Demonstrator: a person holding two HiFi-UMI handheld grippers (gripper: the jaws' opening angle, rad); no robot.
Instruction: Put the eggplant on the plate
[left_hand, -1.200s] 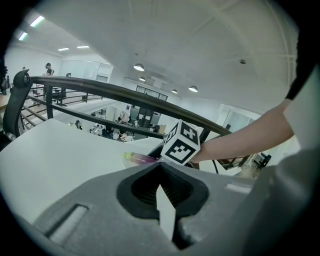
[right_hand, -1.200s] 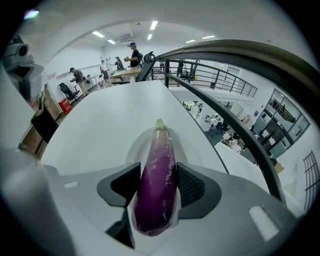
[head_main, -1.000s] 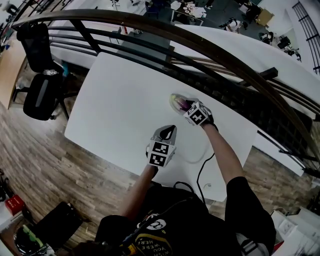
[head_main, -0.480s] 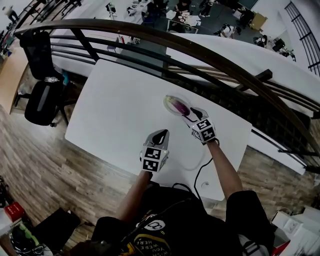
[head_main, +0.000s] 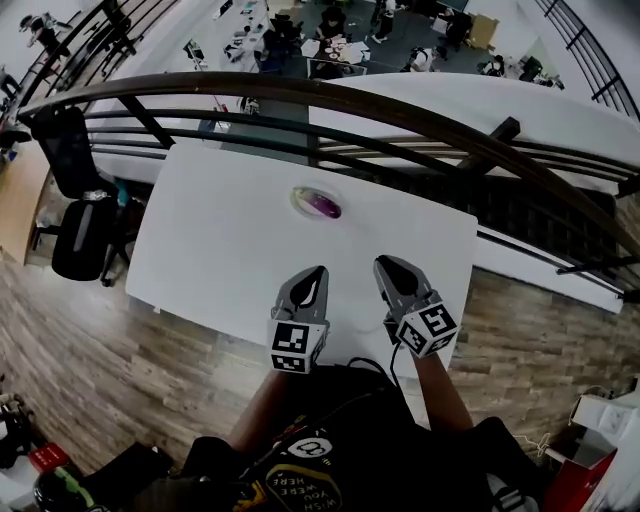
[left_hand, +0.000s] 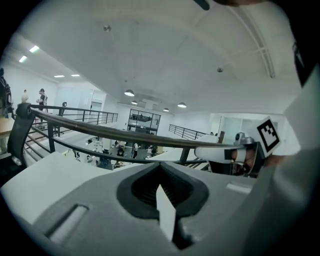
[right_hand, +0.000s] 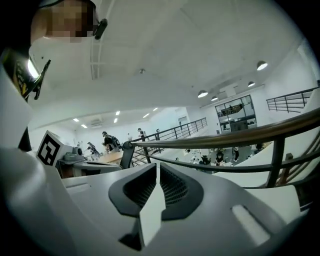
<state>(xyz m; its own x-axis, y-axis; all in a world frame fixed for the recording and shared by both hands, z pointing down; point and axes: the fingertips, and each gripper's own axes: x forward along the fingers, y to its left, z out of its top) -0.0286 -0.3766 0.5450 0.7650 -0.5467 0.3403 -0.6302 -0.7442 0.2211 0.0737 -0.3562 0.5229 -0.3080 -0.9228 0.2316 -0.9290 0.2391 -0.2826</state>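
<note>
eggplant (head_main: 322, 205): lies on the plate (head_main: 299, 198), toward the far side of the white bench (head_main: 220, 240), just short of the railing (head_main: 300, 95); nothing touches it.
long axis: runs left to right across the head view, with the right end tipped a little toward the person.
plate: small and pale, standing alone on the bench, with the eggplant covering most of it.
direction from the jaws: the eggplant is ahead of and below both grippers, well apart from each. Both gripper views look out over the railing into the hall and show neither plate nor eggplant.
left gripper (head_main: 318, 272): held over the near edge of the bench, jaws clenched with nothing in them; it lines up almost straight with the eggplant in the head view.
right gripper (head_main: 386, 264): beside the left one, jaws closing and nearly together, nothing between them; it sits off to the eggplant's right.
nearer hand: the left, by a little.
judgement: the placing looks done; no further reach seems called for.
</note>
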